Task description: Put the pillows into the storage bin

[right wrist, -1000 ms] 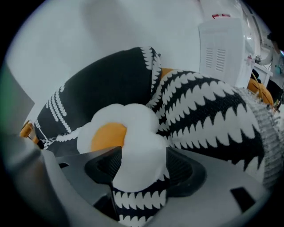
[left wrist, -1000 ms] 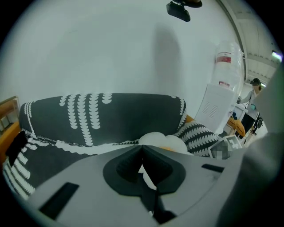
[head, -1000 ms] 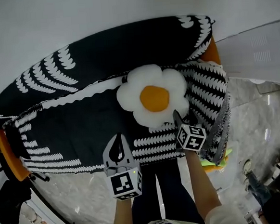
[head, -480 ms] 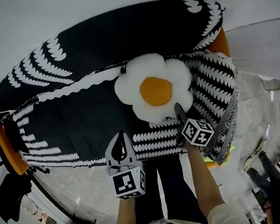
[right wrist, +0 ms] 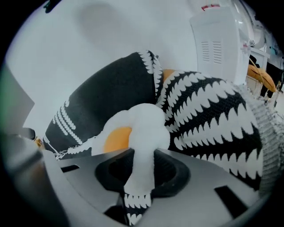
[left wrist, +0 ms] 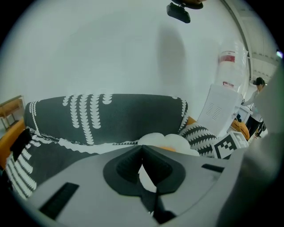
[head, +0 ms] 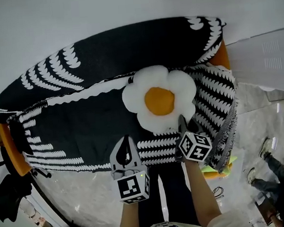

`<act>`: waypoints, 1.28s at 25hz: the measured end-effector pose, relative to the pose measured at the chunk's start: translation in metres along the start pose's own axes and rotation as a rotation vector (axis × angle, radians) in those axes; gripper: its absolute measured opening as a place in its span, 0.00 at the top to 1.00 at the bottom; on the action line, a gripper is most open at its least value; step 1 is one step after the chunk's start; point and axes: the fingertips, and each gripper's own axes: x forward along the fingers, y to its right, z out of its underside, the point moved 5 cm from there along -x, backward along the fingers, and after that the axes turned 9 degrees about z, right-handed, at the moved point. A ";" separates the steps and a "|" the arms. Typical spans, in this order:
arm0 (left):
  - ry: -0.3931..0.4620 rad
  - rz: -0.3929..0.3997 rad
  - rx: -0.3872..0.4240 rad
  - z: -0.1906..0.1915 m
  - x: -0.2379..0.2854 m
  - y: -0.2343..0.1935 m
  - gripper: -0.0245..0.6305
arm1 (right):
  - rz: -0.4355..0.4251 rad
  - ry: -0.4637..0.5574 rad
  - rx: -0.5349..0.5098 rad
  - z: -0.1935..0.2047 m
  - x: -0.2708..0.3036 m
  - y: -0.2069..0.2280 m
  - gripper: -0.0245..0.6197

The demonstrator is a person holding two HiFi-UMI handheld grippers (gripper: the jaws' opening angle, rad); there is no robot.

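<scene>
Pillow (head: 159, 100) on sofa (head: 84, 125), its near petal between right gripper (head: 181, 119) jaws, just closing, now pinching it. Left gripper (head: 126, 143) closed, empty, beside pillow's near-left, farther off.

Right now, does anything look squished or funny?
Yes. One white petal of the flower pillow is squeezed thin between the jaws of the right gripper, which have just been closing on it. Nothing looks spilled or broken.
</scene>
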 end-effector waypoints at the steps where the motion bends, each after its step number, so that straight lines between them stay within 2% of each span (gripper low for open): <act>1: 0.009 0.004 0.002 -0.003 -0.002 0.001 0.94 | -0.007 0.017 0.004 -0.006 -0.010 -0.005 0.78; 6: 0.044 0.045 0.036 -0.026 -0.020 0.006 0.94 | -0.053 0.114 0.027 -0.037 -0.063 -0.028 0.80; 9: 0.074 0.087 0.063 -0.044 -0.036 0.011 0.94 | -0.051 0.182 0.015 -0.058 -0.103 -0.038 0.81; 13: 0.118 0.171 0.113 -0.068 -0.062 0.025 0.94 | -0.007 0.287 -0.003 -0.076 -0.168 -0.039 0.82; 17: 0.140 0.271 0.145 -0.081 -0.096 0.045 0.94 | 0.050 0.374 0.066 -0.071 -0.242 -0.025 0.82; 21: 0.158 0.389 0.227 -0.095 -0.121 0.081 0.94 | 0.158 0.444 0.125 -0.057 -0.310 0.002 0.82; 26: 0.177 0.586 0.336 -0.102 -0.140 0.151 0.94 | 0.354 0.507 0.214 -0.023 -0.382 0.054 0.82; 32: 0.147 0.790 0.448 -0.080 -0.170 0.250 0.94 | 0.563 0.533 0.351 0.033 -0.463 0.132 0.82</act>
